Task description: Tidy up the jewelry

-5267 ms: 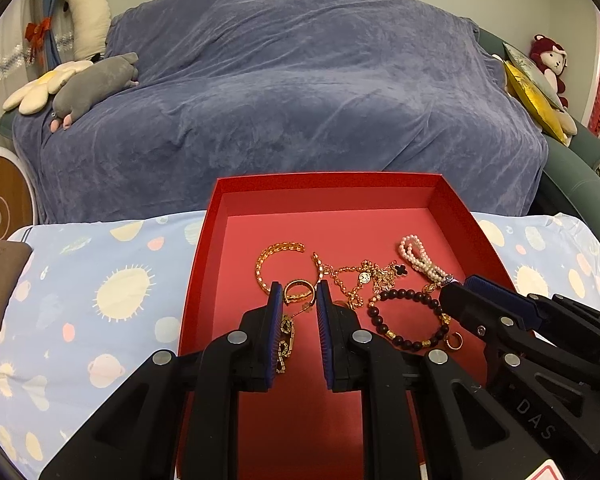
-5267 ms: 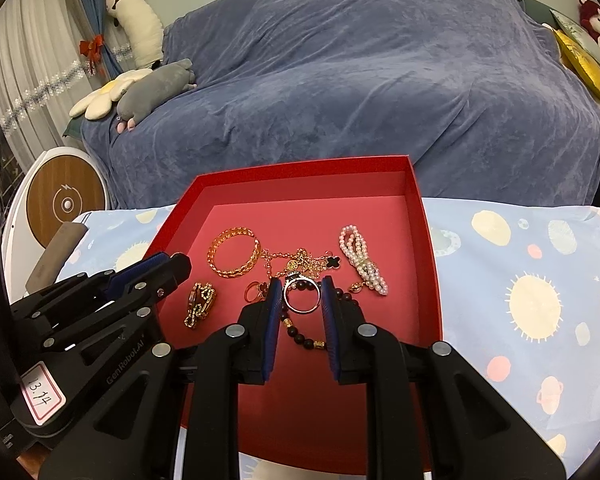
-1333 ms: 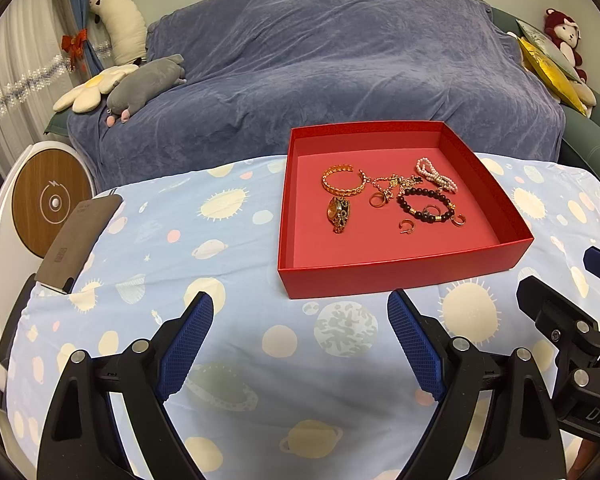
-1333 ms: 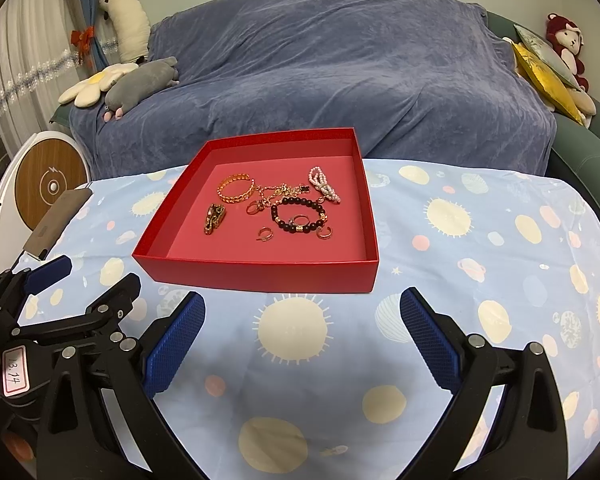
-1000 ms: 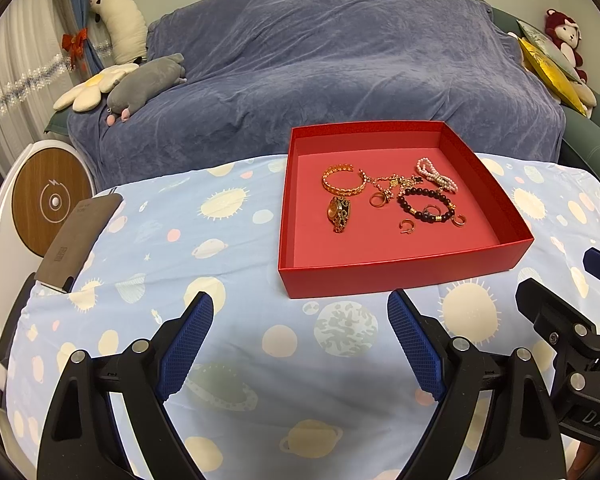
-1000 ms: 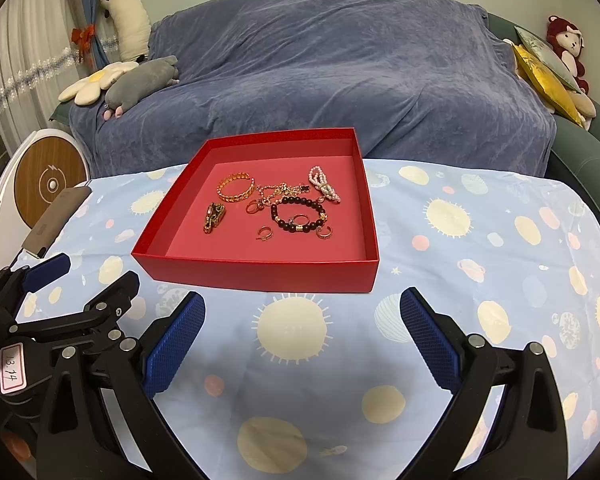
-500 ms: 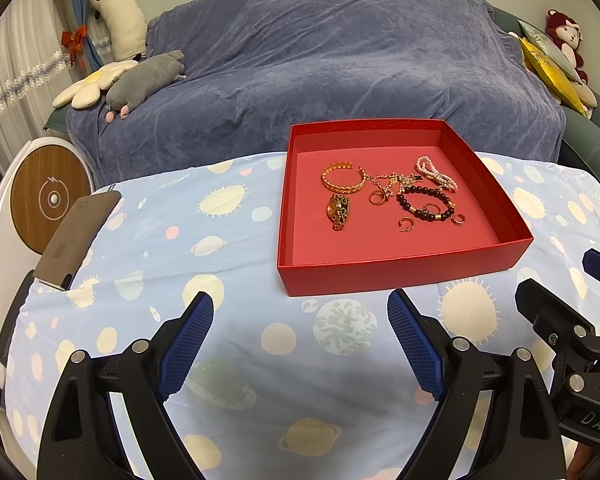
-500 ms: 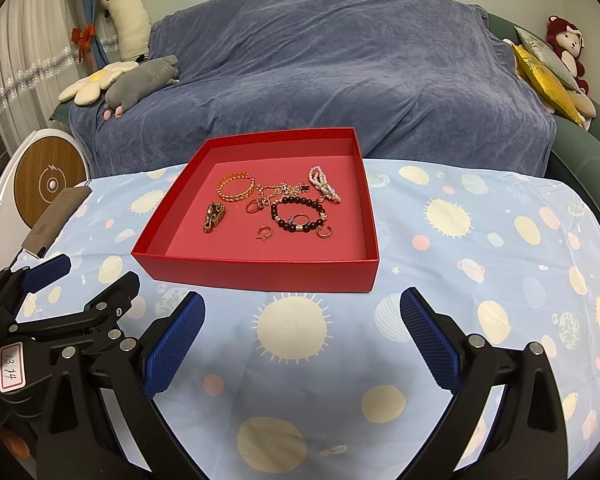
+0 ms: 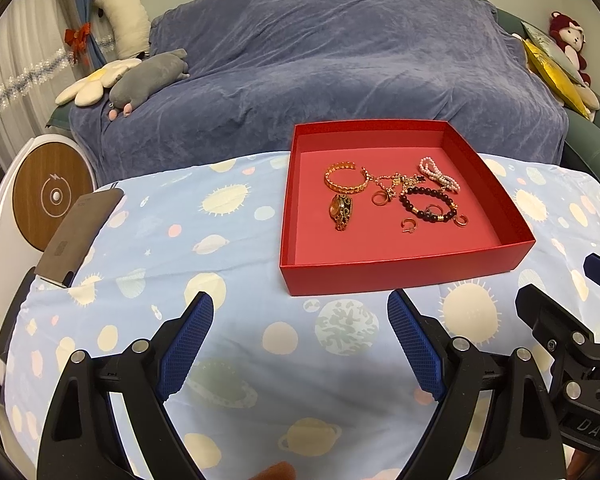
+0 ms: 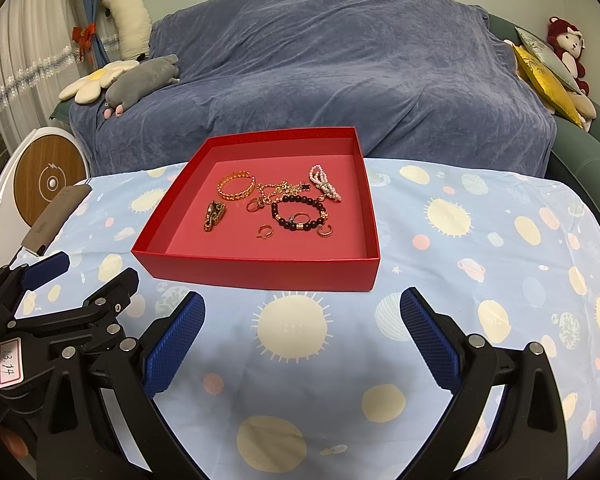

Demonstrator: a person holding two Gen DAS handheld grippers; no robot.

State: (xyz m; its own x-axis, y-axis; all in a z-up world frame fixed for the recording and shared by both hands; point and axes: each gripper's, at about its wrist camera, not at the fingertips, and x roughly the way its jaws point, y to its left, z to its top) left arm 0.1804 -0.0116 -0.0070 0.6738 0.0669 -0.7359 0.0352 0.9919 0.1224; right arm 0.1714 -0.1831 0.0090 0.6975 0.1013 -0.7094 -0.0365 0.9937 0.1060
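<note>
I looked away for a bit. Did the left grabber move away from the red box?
Yes. The left gripper backed out of the red box, toward the table's near edge, and now hangs open before it.

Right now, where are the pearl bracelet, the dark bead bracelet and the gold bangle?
pearl bracelet (image 10: 325, 185): right wrist view, middle of the pearl strands.
dark bead bracelet (image 10: 277, 213): right wrist view, beads on its left arc.
gold bangle (image 9: 345, 189): left wrist view, near side of its band.
</note>
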